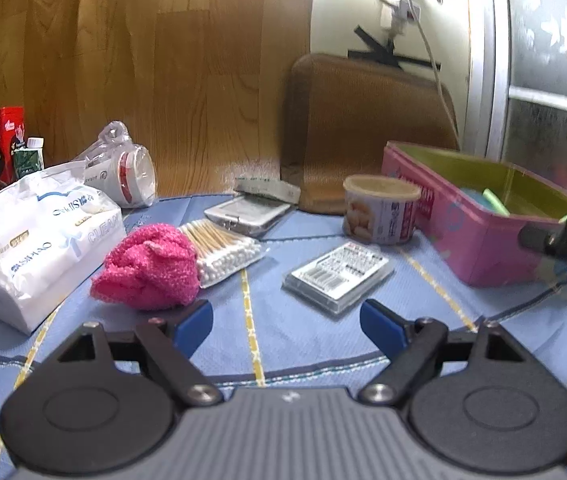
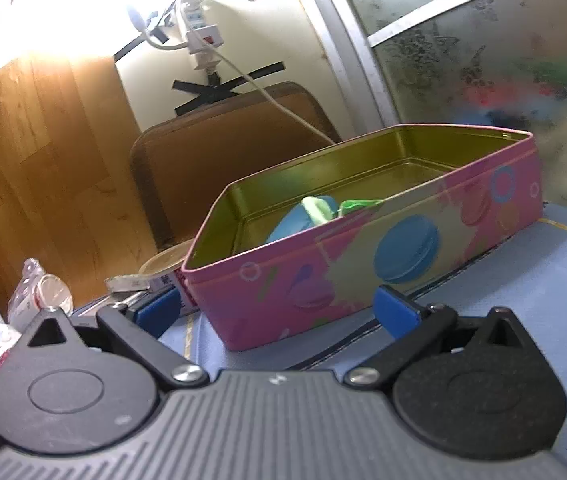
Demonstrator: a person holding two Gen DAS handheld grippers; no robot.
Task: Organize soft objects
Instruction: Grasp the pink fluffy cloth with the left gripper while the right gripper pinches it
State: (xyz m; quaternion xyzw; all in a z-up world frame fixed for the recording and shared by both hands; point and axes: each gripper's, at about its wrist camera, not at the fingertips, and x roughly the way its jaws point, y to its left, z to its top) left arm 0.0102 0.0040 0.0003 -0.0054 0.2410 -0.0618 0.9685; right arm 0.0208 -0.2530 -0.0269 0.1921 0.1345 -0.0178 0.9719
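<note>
We worked at a table spread with a blue quilted cloth (image 1: 303, 332) striped in yellow, backed by wood-grain panelling and a frosted glass door.

The fluffy pink knitted bundle (image 1: 149, 270) lay on the cloth, just ahead of and to the left of our left gripper (image 1: 286, 326), almost touching its left blue pad. That gripper's jaws stood spread with only bare cloth between them. The bundle was a rounded heap with no clear long axis, though it ran slightly from lower left to upper right in the left wrist view.

Leaning against its far side was a clear packet of wooden-stemmed cotton swabs (image 1: 225, 250), and on its left a white plastic pack of tissues (image 1: 43, 240). Further right sat a flat clear plastic case with a barcode label (image 1: 337, 276) and a small lidded round tub (image 1: 381, 210).

The open pink rectangular tin with macaron pictures (image 2: 363, 272) stood at the right end of the table, directly before our right gripper (image 2: 277, 310), which was also spread and empty. A blue and green soft item (image 2: 307, 220) already lay inside.

We judged the left hand far nearer the pink bundle: a short shift leftward would bring it between the pads, then a carry rightward to the tin.
</note>
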